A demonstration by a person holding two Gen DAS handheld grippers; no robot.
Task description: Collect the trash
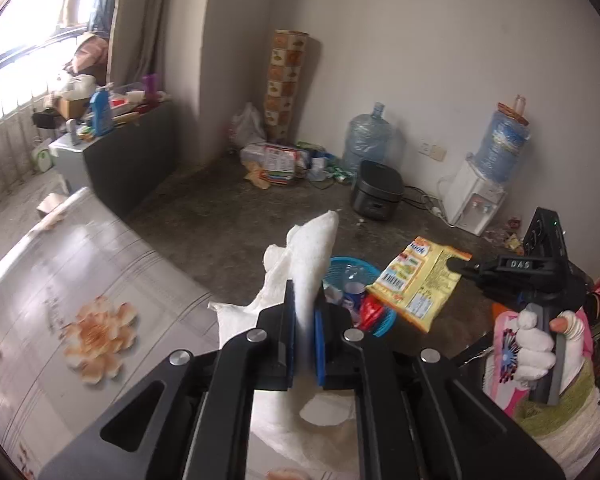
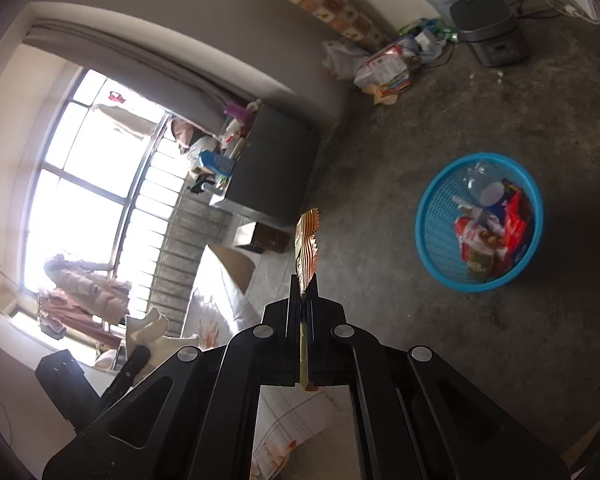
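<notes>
Left gripper (image 1: 304, 322): jaws drawn narrow on a crumpled white paper towel (image 1: 305, 256), which stands up between the blue pads (image 1: 321, 346) and trails down below them. Right gripper (image 2: 304, 296): jaws pressed together on a yellow snack wrapper (image 1: 419, 278), seen edge-on from its own camera, and from the left wrist view held out flat above the floor beside the basket. Blue plastic basket (image 2: 429, 216): round, mesh-walled, on the bare concrete floor (image 2: 379, 128), containing a red wrapper (image 2: 513, 220), a white-capped container and other packaging. Table (image 1: 80, 280): glossy floral covering, at lower left under the left gripper. Gloved hand (image 1: 533, 346): white glove, wrapped round the right gripper's handle. Far wall: black rice cooker (image 1: 376, 191), water jug (image 1: 367, 136), water dispenser (image 1: 475, 196), heap of bags and packets (image 1: 278, 160) in the corner.
</notes>
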